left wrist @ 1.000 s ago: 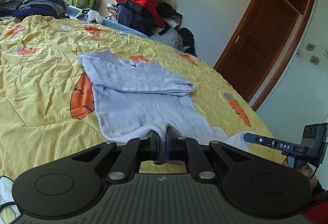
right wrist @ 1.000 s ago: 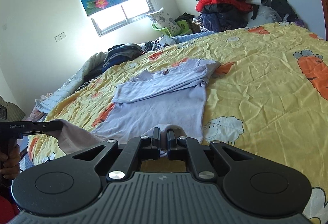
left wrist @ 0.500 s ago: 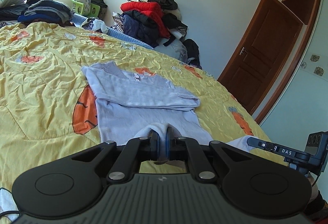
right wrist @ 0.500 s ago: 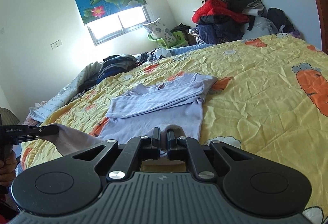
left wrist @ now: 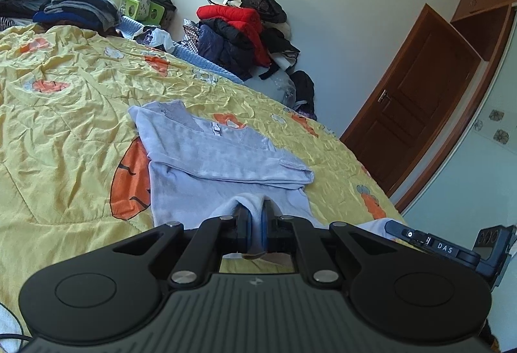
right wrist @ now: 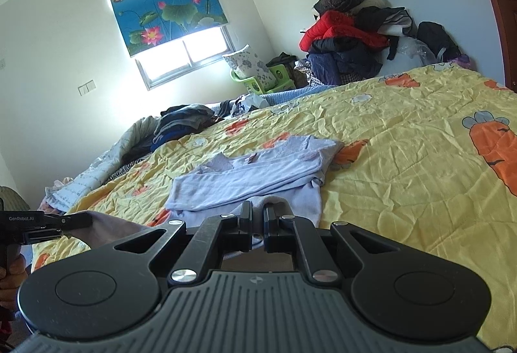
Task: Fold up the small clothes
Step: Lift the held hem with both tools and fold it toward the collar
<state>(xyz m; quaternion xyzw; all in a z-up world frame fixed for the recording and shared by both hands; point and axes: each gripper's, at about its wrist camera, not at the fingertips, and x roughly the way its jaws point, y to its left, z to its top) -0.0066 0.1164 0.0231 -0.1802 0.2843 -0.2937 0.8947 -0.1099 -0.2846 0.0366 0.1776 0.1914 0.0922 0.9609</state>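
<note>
A bed covered by a wrinkled yellow quilt printed with orange carrots held a small pale lilac long-sleeved top, sleeves folded across its chest. The left gripper and right gripper were each clamped tight on its near hem.

The near hem of the lilac top was hidden behind the black body of the left tongs, and in the right wrist view the right tongs covered that hem in the same way. The brown door was cut off at its foot by the bed. Only part of the person's hand showed at the left edge.
</note>
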